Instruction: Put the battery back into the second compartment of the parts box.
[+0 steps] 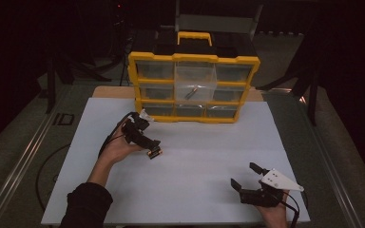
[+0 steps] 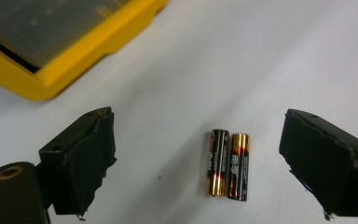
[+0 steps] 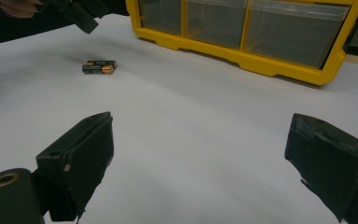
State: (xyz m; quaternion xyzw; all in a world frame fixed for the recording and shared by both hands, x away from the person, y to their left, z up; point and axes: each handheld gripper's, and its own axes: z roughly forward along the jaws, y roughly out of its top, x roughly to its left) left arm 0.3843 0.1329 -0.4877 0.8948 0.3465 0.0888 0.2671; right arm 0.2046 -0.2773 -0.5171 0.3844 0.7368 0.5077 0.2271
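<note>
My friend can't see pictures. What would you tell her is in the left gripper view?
Two batteries lie side by side on a white table, between the open black jaws of the left gripper, which do not touch them. A yellow drawer box sits at the upper left.

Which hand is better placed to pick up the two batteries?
Left. The left gripper hangs right over the two batteries, jaws open to either side of them without touching. The right gripper sits open near the table's near edge, well away from them.
</note>
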